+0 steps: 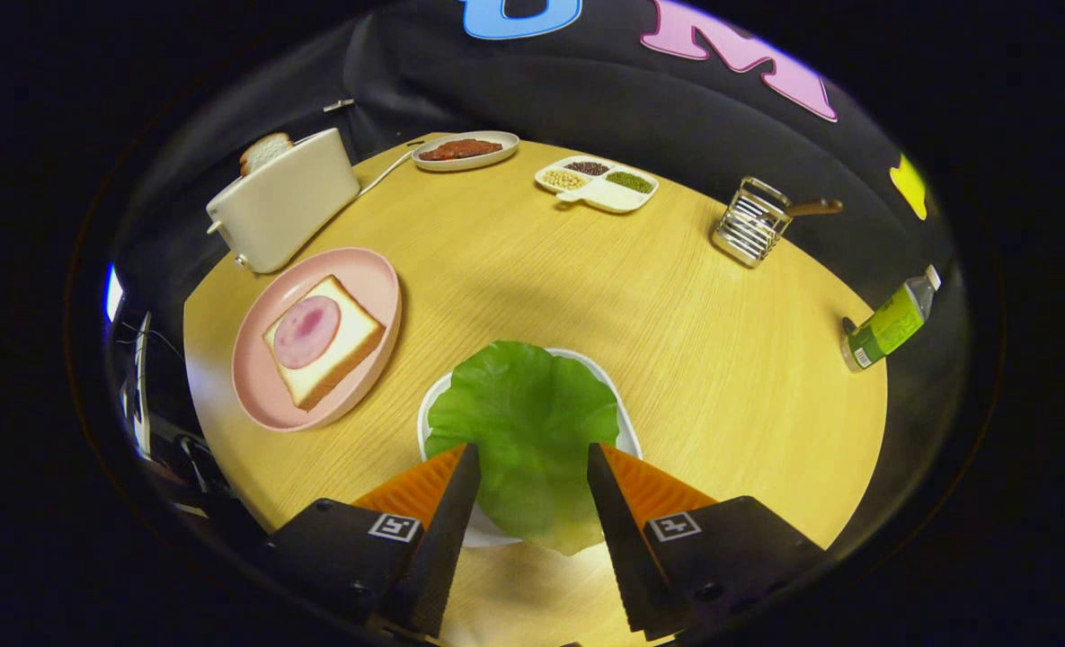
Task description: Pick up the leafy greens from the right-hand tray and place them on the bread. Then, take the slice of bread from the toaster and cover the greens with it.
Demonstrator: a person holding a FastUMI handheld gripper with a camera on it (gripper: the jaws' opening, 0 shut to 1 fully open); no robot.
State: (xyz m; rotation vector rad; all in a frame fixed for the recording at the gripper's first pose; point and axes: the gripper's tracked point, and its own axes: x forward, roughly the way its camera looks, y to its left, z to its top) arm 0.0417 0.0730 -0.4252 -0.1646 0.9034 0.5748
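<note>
1. Wooden round table (730,359), spread beyond and beneath the fingers, carrying everything within reach.
2. Toaster (285,211), far ahead and left of the fingers, with a bread slice (265,151) standing up out of its slot, probably left proud so it can be pinched later.
3. Pink plate (258,386), ahead and left of the left finger, holding a slice of bread (339,355) laid flat with a round of ham (306,331) on top; likely the landing spot for the greens.
4. Lettuce leaf (523,422), lying flat on a white tray (626,431), directly between and just ahead of the fingers, overhanging the tray's near rim.
5. Gripper (532,467), spread wide with a finger on either side of the leaf, nothing clamped; contact with the leaf cannot be told. Seemingly lined up to close on the leaf's near edge.
6. Smaller items far beyond the fingers: dish of red sauce (465,149), divided tray of beans (597,182), wire rack (752,223), and off to the right a green bottle (891,322) lying on its side.
</note>
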